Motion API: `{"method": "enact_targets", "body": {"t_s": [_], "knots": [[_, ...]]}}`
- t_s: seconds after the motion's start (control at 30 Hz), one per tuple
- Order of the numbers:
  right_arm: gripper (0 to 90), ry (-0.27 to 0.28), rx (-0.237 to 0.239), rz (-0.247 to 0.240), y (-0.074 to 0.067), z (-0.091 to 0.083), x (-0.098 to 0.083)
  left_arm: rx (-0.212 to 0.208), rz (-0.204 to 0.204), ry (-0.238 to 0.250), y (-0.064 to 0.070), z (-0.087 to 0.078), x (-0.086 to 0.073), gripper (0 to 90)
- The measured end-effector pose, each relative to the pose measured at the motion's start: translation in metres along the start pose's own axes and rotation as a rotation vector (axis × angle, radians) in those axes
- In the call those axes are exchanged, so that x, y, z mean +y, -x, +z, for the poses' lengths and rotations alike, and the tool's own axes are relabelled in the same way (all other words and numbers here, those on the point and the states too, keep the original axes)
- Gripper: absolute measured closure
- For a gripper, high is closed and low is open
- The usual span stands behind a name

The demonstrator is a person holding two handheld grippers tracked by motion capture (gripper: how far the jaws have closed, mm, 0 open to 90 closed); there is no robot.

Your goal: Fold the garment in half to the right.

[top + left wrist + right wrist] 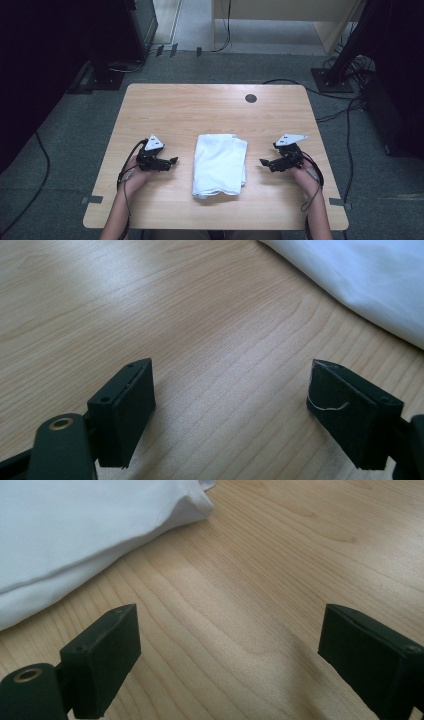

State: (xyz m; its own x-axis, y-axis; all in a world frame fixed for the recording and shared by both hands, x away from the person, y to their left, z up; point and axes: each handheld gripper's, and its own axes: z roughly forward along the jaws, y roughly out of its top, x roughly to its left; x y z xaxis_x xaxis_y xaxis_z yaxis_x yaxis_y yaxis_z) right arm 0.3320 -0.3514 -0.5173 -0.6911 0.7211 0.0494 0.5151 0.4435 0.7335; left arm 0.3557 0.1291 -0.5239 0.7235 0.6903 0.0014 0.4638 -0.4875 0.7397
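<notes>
Right now both grippers are empty w/ jaws spread wide. L gripper (173, 161) sits on the table (210, 102) just left of the towel (220, 164), tips pointing right at it; R gripper (263, 162) mirrors it on the other side, tips pointing left. Neither touches cloth. In the left gripper view the towel (370, 280) edge runs across the upper right, bare wood between it and the jaws; in the right gripper view the towel (75, 525) lies upper left, a rounded corner near top centre. Towel is folded, centre of table, long axis running away from the person. Both grippers look abt equally near, opposite the long sides, so I'd judge either could close in sideways first.
</notes>
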Motion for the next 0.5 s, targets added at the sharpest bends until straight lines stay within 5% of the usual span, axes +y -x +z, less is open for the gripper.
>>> {"method": "enact_targets", "body": {"t_s": [0.5], "knots": [[9.9, -0.001, -0.004, 0.004, 0.0055, -0.0022, -0.0059, 0.003, 0.004, 0.000, 0.0005, 0.0003, 0.0000, 19.3]]}}
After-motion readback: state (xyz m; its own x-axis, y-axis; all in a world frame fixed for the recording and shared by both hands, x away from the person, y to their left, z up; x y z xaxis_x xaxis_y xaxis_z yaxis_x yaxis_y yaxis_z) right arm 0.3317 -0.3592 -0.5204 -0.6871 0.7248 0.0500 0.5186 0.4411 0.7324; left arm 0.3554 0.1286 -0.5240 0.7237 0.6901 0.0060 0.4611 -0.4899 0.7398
